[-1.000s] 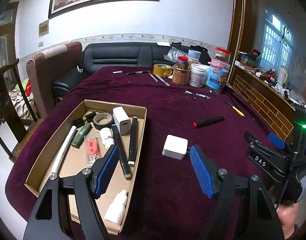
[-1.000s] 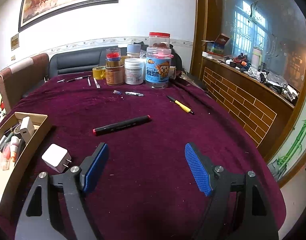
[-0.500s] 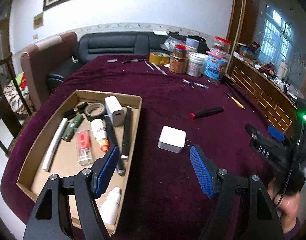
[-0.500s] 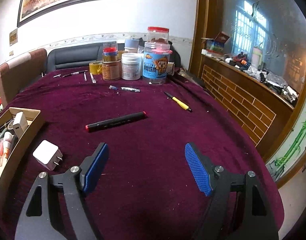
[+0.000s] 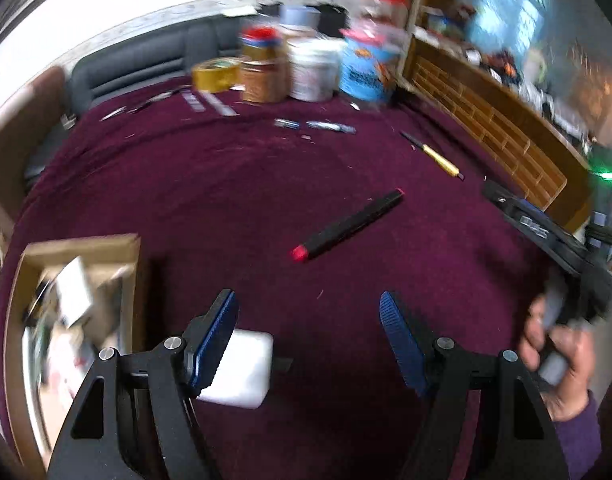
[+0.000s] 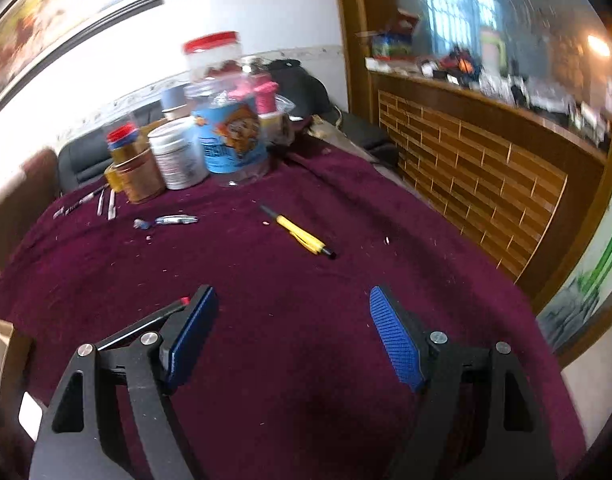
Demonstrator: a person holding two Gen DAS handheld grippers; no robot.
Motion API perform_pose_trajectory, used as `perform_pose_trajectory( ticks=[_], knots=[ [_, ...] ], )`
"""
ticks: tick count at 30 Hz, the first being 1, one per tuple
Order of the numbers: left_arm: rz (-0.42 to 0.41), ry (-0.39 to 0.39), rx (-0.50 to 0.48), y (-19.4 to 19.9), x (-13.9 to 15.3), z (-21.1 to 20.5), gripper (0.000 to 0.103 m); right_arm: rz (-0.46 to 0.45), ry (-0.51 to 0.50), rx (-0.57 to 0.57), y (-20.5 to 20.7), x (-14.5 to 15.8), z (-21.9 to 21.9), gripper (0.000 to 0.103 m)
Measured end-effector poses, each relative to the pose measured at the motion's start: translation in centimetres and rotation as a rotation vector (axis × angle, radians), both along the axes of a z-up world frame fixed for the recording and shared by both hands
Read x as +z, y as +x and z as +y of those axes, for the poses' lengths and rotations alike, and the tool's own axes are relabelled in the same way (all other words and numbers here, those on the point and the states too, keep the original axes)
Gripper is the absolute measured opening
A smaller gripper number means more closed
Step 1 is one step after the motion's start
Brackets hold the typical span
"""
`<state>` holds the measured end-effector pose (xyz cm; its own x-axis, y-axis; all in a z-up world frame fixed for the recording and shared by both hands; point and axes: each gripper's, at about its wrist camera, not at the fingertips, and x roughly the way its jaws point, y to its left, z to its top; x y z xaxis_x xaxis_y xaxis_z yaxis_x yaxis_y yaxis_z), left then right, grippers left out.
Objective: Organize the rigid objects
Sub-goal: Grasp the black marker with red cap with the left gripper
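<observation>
1. You are in the approach step: neither tool carries anything, and loose items on the maroon tablecloth are not yet in the cardboard box at the left edge.
2. Your left gripper has its jaws spread wide and released. The white charger lies on the cloth just beside and partly behind the left finger, not between the pads, so it is not grasped.
3. The black marker with the red cap lies flat, ahead of the left gripper and well apart from it. In the right wrist view only its red tip peeks out behind the left finger.
4. Your right gripper is also released, with nothing between its pads. The yellow pen lies ahead of it, near the jars at the far side.
5. Judging from this, pick one target per hand. For the charger, shift the left tool leftward until the block sits between the pads, then close.
6. For the marker, turn the right tool so the pads cross its length, not run along it.
7. The left view is blurred, so settle before closing.
</observation>
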<state>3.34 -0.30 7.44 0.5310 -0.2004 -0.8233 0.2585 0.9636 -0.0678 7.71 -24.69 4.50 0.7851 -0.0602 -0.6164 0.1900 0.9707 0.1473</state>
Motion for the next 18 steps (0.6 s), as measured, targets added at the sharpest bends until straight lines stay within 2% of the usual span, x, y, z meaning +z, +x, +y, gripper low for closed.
perform_pose_trajectory(
  ticks=[2, 5, 9, 10, 12, 15, 18],
  knots=[
    [0.024, 0.006, -0.052, 2.4, -1.3, -2.3, 0.066, 0.042, 0.077, -0.015, 0.3, -0.9, -1.5, 0.078],
    [0.021, 0.067, -0.093, 5.6, -3.2, -5.5, 0.061, 0.043, 0.16, -0.036, 0.1, -1.2, -3.0, 0.078],
    [0.028, 0.17, -0.126, 8.4, -5.8, -8.1, 0.057, 0.039, 0.142, -0.048, 0.0, -1.0, -3.4, 0.078],
    [0.004, 0.155, -0.13, 8.4, -5.6, -8.2, 0.051, 0.04, 0.137, -0.054, 0.1, -1.0, -3.6, 0.078],
    [0.039, 0.114, -0.145, 8.0, -5.4, -8.2, 0.014, 0.044, 0.143, -0.065, 0.2, -1.0, -3.9, 0.078],
    [0.048, 0.111, -0.146, 6.9, -5.2, -8.4, 0.011, 0.057, 0.158, -0.073, 0.5, -1.3, -4.2, 0.078],
    [0.057, 0.054, -0.114, 4.9, -4.9, -7.0, 0.011, 0.069, 0.165, -0.091, 0.6, -1.5, -4.6, 0.078]
  ],
)
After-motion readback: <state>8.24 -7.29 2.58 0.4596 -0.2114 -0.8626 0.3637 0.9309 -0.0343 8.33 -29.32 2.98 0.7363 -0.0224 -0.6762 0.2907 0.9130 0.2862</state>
